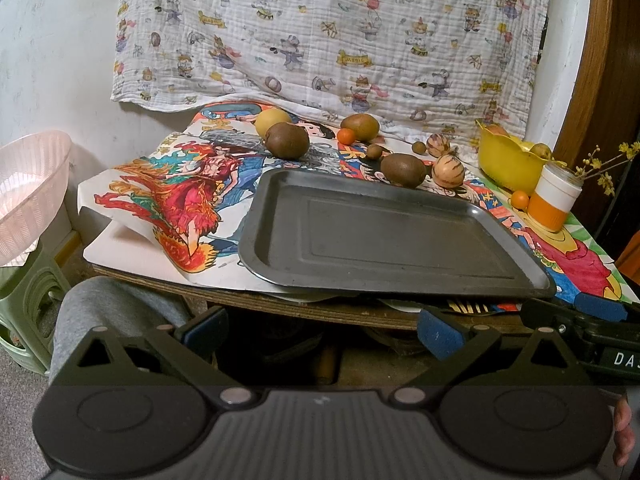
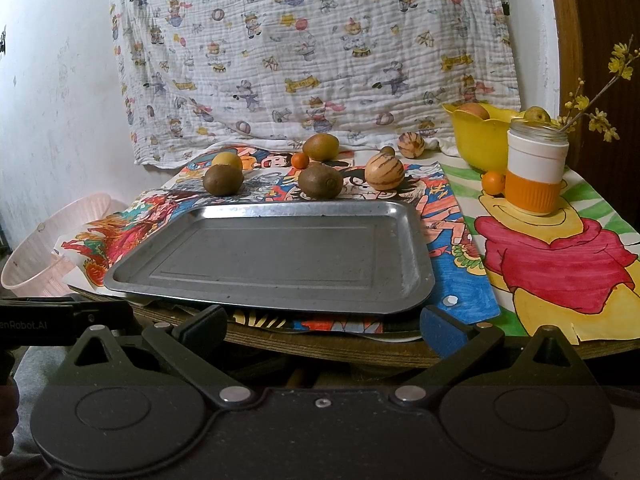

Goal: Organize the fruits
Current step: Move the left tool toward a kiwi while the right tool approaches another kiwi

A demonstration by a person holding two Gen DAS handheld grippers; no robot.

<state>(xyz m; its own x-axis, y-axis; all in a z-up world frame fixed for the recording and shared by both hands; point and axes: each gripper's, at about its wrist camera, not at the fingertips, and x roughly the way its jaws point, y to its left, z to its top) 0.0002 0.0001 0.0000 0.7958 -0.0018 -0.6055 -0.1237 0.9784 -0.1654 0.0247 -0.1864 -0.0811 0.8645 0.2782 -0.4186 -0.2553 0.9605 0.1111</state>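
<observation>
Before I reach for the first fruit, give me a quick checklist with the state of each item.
1. Tray bare: ok.
2. Left gripper jaws open, holding nothing: ok.
3. Right gripper jaws open, holding nothing: ok.
4. Nearest kiwi free behind the tray: ok.
5. Striped fruit clear of the cup: ok.
6. Fruit count in yellow bowl: cannot tell.

A lived-in home corner. Beyond the fingers, a child's cartoon-print muslin cloth (image 2: 312, 60) hangs over a scuffed white wall (image 1: 52, 60). The plywood counter (image 2: 320, 344) is covered with hand-coloured cartoon posters (image 2: 556, 264). To the right stands a jar (image 2: 536, 168) holding yellow blossom twigs; to the left, a pink plastic basket (image 1: 32, 188) sits on a green stool (image 1: 28, 300).
</observation>
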